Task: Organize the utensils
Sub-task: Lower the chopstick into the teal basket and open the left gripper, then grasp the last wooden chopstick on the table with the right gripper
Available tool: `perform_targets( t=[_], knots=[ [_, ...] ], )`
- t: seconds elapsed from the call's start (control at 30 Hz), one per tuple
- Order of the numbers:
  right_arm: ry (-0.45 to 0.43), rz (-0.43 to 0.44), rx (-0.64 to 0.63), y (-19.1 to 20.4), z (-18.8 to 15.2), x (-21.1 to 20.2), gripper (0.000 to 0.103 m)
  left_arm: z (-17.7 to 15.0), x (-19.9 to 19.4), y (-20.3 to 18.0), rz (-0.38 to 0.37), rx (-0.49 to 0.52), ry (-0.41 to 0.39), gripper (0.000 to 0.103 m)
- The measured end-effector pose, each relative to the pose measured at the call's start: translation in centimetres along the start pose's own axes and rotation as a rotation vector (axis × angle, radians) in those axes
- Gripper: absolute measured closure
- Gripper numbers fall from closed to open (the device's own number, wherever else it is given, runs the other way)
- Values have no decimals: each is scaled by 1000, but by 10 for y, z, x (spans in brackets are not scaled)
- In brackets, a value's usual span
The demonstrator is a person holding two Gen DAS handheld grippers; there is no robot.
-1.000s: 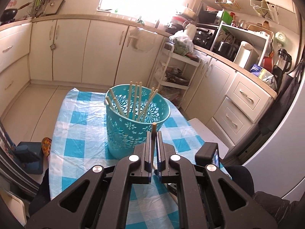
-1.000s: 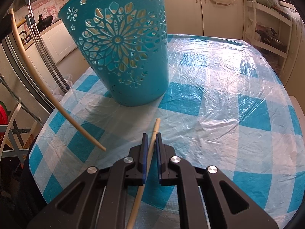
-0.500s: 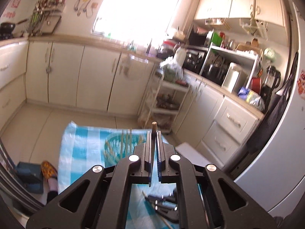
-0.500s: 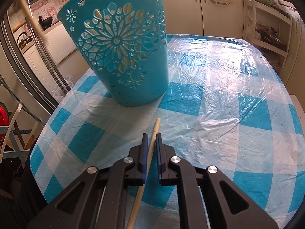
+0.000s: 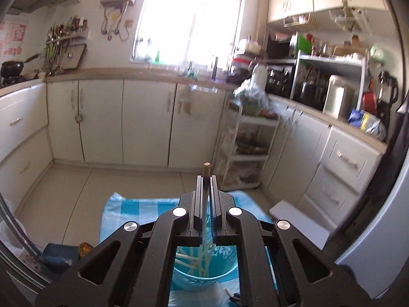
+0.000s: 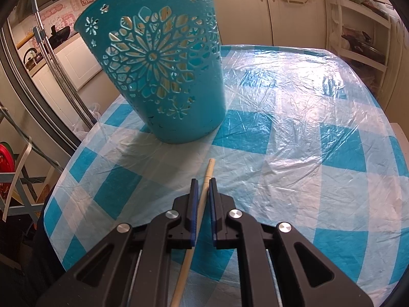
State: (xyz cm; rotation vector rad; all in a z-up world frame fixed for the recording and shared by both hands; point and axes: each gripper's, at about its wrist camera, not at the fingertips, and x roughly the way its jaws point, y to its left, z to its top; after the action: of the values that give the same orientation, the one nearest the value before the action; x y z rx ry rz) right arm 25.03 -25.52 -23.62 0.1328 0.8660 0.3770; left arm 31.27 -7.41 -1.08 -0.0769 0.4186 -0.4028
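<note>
Gripping pale wooden chopstick [image 5: 206,179] above teal basket [image 5: 204,276].

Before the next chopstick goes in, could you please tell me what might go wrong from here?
1. The left claw holds its chopstick upright above the turquoise basket; sticks already lean across the inside and could deflect it.
2. The basket wall has large cut-outs, so a tip might poke through.
3. The right claw grips its chopstick skewed; it may pivot when lifted off the plastic-covered checked tablecloth.
</note>
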Motion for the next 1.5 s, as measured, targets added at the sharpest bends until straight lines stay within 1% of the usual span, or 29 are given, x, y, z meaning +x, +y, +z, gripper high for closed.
perform_targets(
  t=[0.07, 0.1, 0.2, 0.27, 0.33, 0.37, 0.4, 0.47, 0.53, 0.6, 0.7, 0.73, 0.8, 0.83, 0.9, 1.0, 1.07, 1.1, 1.17, 1.27, 1.37, 1.5],
  knots=[
    [0, -1, -8, 1, 0, 0, 93, -16, 28, 2, 29, 8, 69, 98],
    [1, 3, -16, 3, -1, 0, 89, -24, 39, 4, 41, 9, 104, 98],
    [2, -9, -45, 9, -1, 0, 85, -44, 56, 11, 62, -3, 162, 98],
    [3, -20, -57, 12, -1, 1, 84, -54, 56, 16, 71, -11, 174, 97],
    [3, -23, -58, 13, -2, 1, 84, -61, 52, 22, 86, -22, 173, 90],
    [3, -29, -61, 14, -2, 1, 84, -64, 48, 28, 99, -33, 166, 81],
    [2, -36, -63, 14, -2, 1, 84, -68, 42, 34, 115, -47, 158, 70],
    [3, -67, -78, 18, -3, 1, 84, -75, 35, 45, 140, -74, 143, 58],
    [6, -105, -103, 26, -4, 3, 84, -86, 27, 59, 163, -114, 142, 55],
    [8, -168, -152, 36, -5, 5, 85, -99, 24, 73, 185, -147, 155, 51],
    [0, -219, -192, 45, -8, 6, 85, -125, 25, 94, 230, -190, 194, 45],
    [-1, -221, -200, 46, -8, 6, 89, -138, 29, 101, 246, -216, 221, 44],
    [-4, -218, -200, 47, -10, 6, 95, -159, 37, 111, 254, -256, 257, 42],
    [-6, -208, -187, 45, -10, 5, 96, -167, 39, 114, 257, -263, 272, 41],
    [-8, -154, -130, 35, -12, 0, 97, -186, 51, 115, 271, -267, 312, 41],
    [-26, -43, -17, 14, -18, -13, 97, -207, 65, 111, 288, -245, 349, 41],
    [-50, 23, 61, 0, -21, -24, 97, -216, 69, 108, 297, -229, 364, 39],
    [-59, 43, 86, -5, -22, -28, 97, -222, 72, 108, 300, -224, 375, 36],
    [-88, 87, 141, -15, -21, -38, 97, -227, 77, 104, 311, -224, 395, 35],
    [-138, 137, 180, -21, -13, -55, 97, -226, 75, 107, 317, -232, 379, 29],
    [-197, 180, 194, -22, -2, -74, 97, -227, 76, 108, 311, -245, 393, 29],
    [-276, 215, 165, -8, 20, -93, 97, -227, 78, 106, 310, -236, 402, 29]
  ],
)
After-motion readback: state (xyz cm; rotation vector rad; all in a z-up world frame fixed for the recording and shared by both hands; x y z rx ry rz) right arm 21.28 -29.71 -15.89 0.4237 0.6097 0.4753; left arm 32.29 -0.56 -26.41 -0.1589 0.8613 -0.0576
